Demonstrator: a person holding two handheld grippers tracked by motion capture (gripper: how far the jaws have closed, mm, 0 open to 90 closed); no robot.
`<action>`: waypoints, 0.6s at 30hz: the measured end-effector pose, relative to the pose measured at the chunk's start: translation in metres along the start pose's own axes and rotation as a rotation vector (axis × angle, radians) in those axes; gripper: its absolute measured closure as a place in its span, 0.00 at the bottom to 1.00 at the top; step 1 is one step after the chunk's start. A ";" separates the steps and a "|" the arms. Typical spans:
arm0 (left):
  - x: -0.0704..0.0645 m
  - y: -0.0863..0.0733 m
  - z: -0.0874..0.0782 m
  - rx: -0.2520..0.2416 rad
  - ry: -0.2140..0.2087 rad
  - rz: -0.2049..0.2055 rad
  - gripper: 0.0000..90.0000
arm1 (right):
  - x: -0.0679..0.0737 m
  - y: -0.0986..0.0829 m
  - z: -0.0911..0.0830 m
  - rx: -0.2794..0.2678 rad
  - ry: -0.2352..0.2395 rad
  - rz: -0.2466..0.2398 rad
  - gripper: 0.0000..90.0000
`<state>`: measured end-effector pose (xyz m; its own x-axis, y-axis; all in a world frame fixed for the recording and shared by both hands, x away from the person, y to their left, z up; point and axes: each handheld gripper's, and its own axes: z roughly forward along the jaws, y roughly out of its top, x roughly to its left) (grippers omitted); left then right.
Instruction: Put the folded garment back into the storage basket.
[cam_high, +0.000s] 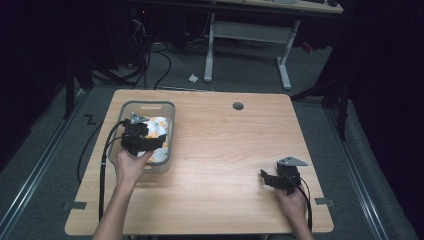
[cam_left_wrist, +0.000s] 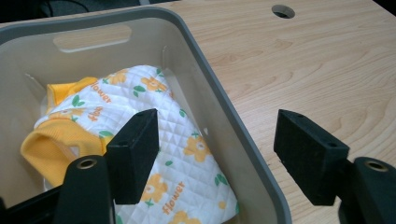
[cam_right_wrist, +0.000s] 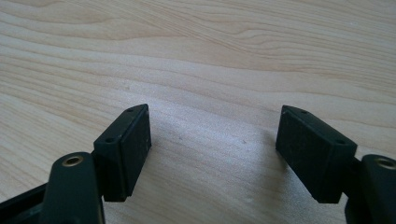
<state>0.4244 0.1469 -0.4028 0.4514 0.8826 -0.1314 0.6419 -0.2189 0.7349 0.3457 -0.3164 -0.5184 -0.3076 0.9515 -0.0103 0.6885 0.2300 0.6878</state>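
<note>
The left gripper (cam_left_wrist: 215, 149) hung wide open, empty, straddling the grey bin's (cam_left_wrist: 224, 100) wall near the tabletop's (cam_high: 225, 150) left edge; a flowered quilted garment (cam_left_wrist: 177, 154) lay inside. The right gripper (cam_high: 272, 179) rested open, empty, near the front-right corner.

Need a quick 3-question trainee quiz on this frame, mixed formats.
1. True or false: the left claw is shut on the quilted garment.
2. The garment lies in: A) the grey bin B) bare table C) the right claw.
3. Fill in: the garment's printed flowers are ____ with green leaves.

Key: 1 false, its jaws stand open, straddling the bin's wall. 2 A. 3 orange.
</note>
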 end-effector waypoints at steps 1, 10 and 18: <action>-0.001 0.000 0.000 0.000 -0.005 0.002 0.35 | 0.000 0.000 0.000 0.000 0.000 0.000 0.30; -0.008 0.000 -0.002 -0.011 -0.024 0.017 0.35 | 0.000 0.000 0.000 0.000 0.000 0.000 0.30; -0.018 0.001 -0.002 -0.013 -0.046 0.034 0.34 | 0.000 0.000 0.000 0.000 0.000 0.000 0.30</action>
<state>0.4159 0.1317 -0.3989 0.5009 0.8547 -0.1362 0.6176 -0.2427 0.7481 0.3458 -0.3164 -0.5184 -0.3078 0.9514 -0.0105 0.6882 0.2302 0.6880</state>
